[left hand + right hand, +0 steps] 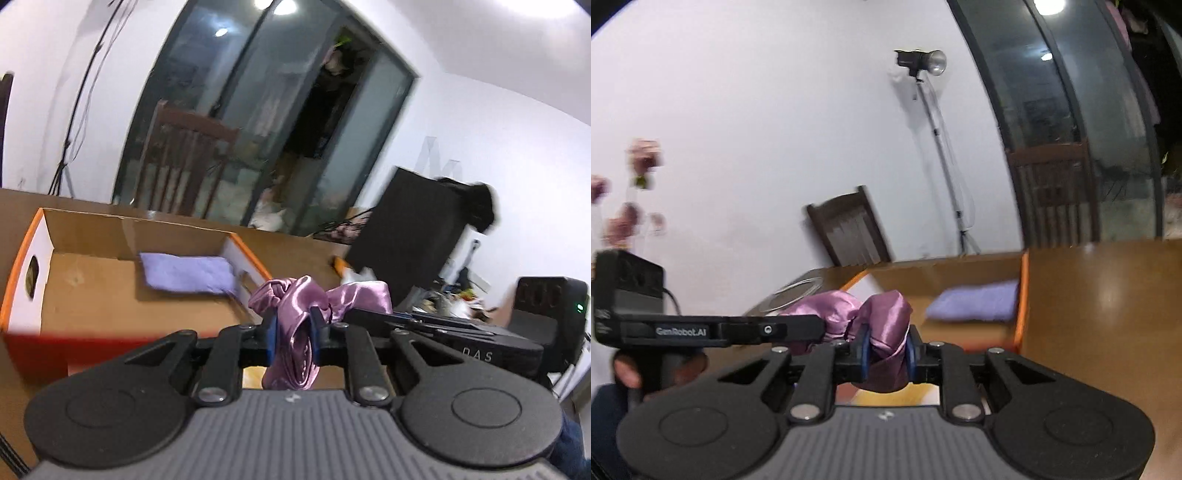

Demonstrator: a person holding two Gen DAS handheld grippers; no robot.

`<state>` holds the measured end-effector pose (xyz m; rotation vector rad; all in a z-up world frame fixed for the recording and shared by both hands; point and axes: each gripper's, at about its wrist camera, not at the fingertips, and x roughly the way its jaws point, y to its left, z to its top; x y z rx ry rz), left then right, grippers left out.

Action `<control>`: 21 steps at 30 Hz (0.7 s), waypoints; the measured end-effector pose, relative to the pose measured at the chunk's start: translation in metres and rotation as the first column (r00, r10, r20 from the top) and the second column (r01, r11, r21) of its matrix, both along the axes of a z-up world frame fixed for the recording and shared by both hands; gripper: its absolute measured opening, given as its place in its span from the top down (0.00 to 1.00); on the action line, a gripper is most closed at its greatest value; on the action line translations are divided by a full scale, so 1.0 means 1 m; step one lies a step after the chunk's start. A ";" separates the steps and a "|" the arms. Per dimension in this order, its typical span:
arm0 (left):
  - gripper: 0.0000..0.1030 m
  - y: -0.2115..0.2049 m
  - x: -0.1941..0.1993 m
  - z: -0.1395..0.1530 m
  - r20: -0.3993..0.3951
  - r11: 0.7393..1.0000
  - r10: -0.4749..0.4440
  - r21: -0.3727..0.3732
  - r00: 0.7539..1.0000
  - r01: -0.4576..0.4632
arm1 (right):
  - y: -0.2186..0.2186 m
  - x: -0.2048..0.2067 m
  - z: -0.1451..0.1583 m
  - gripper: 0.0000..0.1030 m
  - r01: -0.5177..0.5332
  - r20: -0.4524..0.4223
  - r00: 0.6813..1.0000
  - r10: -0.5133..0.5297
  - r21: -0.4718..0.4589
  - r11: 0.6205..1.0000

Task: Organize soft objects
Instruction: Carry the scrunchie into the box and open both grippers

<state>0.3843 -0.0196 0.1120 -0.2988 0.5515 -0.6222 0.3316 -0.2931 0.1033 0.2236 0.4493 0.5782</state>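
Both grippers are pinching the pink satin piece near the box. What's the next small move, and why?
Probably carry it over the cardboard box and lower it beside the folded purple cloth. The left gripper and right gripper are both shut on the pink satin scrunchie, held just short of the box.

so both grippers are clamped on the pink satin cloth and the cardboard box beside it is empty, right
Not quite. The left gripper and right gripper are both shut on the pink satin cloth, but the cardboard box is not empty: a folded lavender towel lies inside it against the far wall, as the left wrist view shows.
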 end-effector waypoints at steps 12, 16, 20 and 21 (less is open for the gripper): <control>0.82 -0.028 0.126 -0.071 -0.254 0.996 0.017 0.094 0.967 0.008 | 0.034 0.130 -0.043 0.71 0.059 -0.137 0.986 -0.100 -0.276 0.959; 0.68 -0.029 0.126 -0.075 -0.263 0.995 -0.004 0.094 0.965 0.030 | 0.043 0.123 -0.047 0.59 0.060 -0.104 0.990 -0.098 -0.320 0.946; 0.54 -0.023 0.112 -0.055 -0.206 0.995 0.005 0.101 0.979 0.016 | 0.042 0.110 -0.034 0.56 0.077 -0.058 0.993 -0.101 -0.319 0.945; 0.53 -0.021 0.107 -0.047 -0.186 0.994 0.008 0.105 0.982 0.012 | 0.040 0.107 -0.028 0.56 0.085 -0.045 0.994 -0.104 -0.311 0.947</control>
